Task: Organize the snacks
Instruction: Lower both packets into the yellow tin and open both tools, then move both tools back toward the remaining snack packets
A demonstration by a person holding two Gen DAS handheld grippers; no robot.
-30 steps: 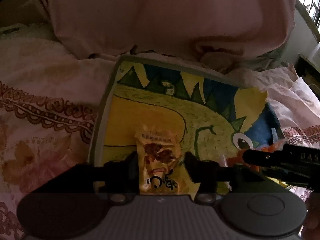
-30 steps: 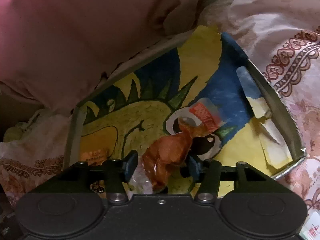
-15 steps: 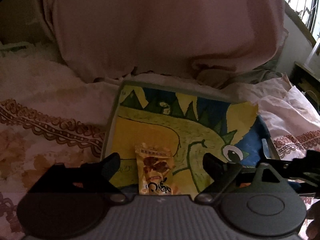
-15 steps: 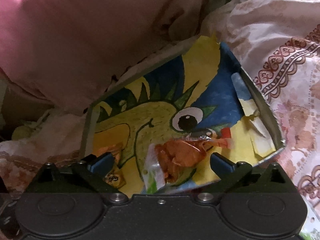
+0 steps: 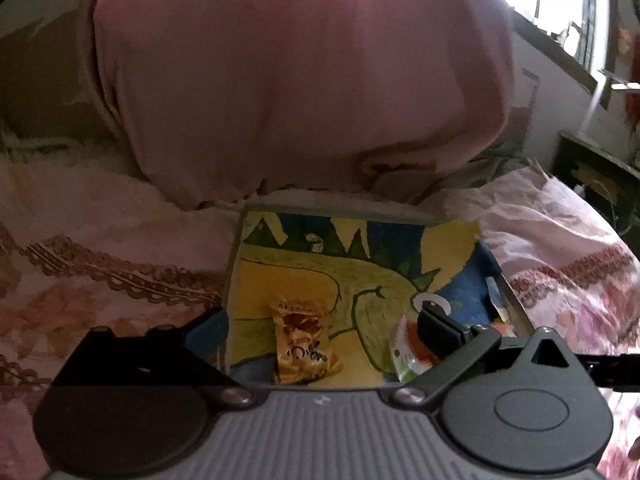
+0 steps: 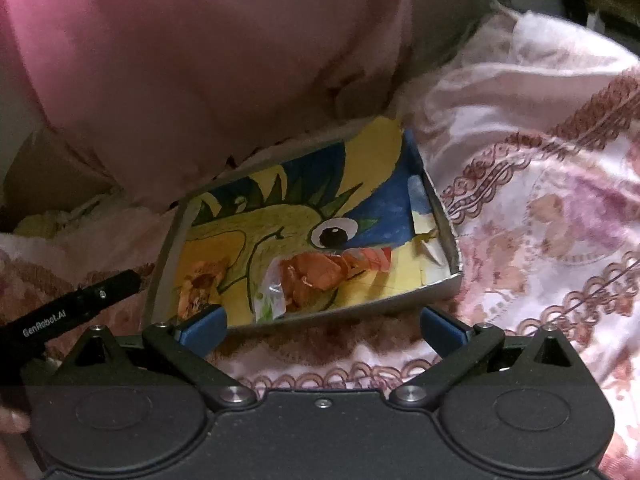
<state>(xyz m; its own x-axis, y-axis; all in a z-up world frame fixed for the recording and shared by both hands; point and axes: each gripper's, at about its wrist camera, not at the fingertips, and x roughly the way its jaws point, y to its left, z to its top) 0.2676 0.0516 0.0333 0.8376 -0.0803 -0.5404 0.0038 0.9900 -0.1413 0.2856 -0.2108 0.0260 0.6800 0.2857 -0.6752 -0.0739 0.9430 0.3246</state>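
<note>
My left tongs [image 5: 322,330] are spreading their jaws, nothing pinched; the yellow snack packet [image 5: 304,346] lies between them in the dinosaur-painted tray [image 6: 448,216]. My right tongs [image 6: 324,326] gape wide and empty above the bedspread [image 6: 540,208], the orange snack packet [image 6: 316,276] lying in the tray beyond.

Left hand-held gripper [image 5: 320,330] spread wide off the yellow snack packet [image 5: 303,346], right hand-held gripper [image 6: 323,330] released the orange packet [image 6: 316,276], both drew back from the tray [image 6: 448,216].
</note>
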